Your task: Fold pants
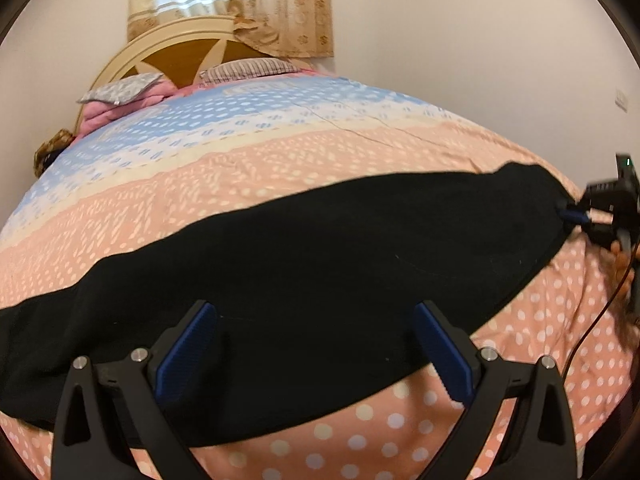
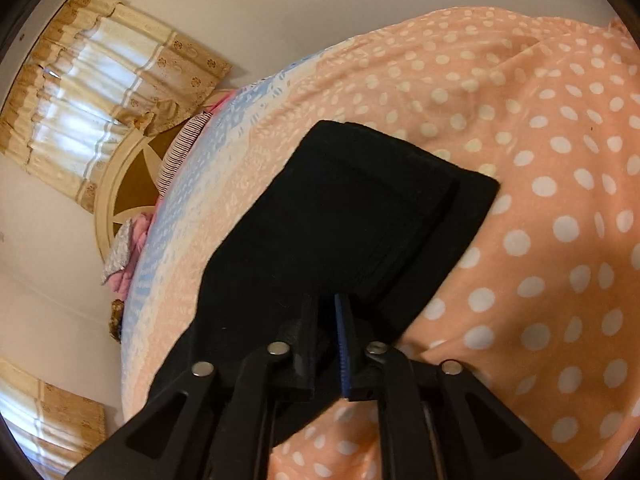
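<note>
Between and ahead of the left gripper's [image 1: 316,344] 2 wide-spread fingers, with nothing held: black pants [image 1: 304,264], laid flat in a long band across the bed.

Item 1, pants. Soft dark cloth, matte, apparently light and limp; likely to sag and drag unless lifted at 2 points. In the right wrist view, the far end [image 2: 400,184] ahead of the fingers shows stacked edges, so the cloth looks already doubled lengthwise. Best holds, by judgement: the corners of an end, pinched through all layers, so the layers do not slide apart.

Item 2, right gripper [image 2: 326,312]. Fingers narrow, a slim gap between them, with the near end of the pants at their tips; whether the blue pads [image 2: 341,344] press on the cloth cannot be told. In the left wrist view it sits at the pants' right end [image 1: 576,215].

Item 3, surface. Quilt [image 1: 520,340], peach with white dots near the fingers, blue bands [image 1: 208,120] further off; soft, yielding, some grip on the cloth.

Item 4, room. Headboard [image 1: 176,50], pillows [image 1: 248,68], curtain [image 1: 232,0], plain pale walls beyond the fingers.
</note>
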